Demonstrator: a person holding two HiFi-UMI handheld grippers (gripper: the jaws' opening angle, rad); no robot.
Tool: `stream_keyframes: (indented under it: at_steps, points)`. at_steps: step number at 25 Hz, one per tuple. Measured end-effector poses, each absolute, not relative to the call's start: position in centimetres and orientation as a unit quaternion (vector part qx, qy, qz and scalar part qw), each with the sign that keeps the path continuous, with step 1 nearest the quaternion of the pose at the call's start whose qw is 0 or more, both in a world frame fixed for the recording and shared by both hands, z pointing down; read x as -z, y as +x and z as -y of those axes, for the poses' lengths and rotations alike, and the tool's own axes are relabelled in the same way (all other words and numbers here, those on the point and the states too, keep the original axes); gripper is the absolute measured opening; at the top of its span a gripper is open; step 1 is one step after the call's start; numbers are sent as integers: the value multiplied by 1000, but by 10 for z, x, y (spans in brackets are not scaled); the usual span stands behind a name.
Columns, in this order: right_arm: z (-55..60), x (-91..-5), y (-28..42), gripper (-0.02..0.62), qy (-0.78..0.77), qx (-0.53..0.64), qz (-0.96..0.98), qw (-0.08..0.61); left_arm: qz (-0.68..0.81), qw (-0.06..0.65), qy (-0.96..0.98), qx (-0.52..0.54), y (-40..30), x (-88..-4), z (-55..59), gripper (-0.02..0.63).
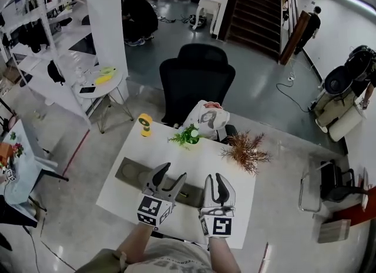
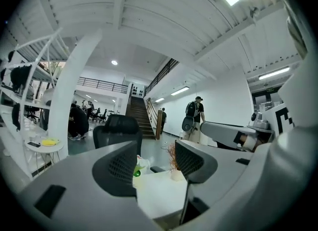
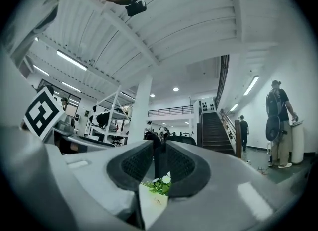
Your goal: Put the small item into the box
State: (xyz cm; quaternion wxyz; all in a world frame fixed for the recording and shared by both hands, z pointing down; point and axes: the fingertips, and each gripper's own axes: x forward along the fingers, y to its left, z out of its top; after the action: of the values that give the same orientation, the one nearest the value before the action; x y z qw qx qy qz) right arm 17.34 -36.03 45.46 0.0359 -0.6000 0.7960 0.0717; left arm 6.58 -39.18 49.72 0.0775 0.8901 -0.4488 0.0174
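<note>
Left claw (image 1: pixel 173 171) wide, empty, over grey box (image 1: pixel 130 175) | right claw (image 1: pixel 214 178) narrow, nothing in it, beside box's right end | small item (image 1: pixel 184 195), yellowish I think, at box's right end | plan: straddle squarely, close gently.

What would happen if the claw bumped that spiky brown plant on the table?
The brown plant would probably tip easily, because its twigs spread much wider than its base seems to be. It likely weighs very little, since the sprigs look thin and dry. Those thin twigs might also snap or shed bits if squeezed or knocked.
</note>
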Motion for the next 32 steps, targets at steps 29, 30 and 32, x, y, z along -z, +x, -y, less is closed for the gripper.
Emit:
stream_keyframes:
  at_steps: [29,30,32]
  points:
    - [351,-430,174,2,-618,-118,-776,47,519,-22,852,62,27,-449,382,11]
    - [350,-427,171,2,-617,-125,-775,47,518,-24,853,63,27,-447,381,11]
    - [350,-418,165,0,-621,-131,-771,59,515,-27,854,64,29,-445,381,11]
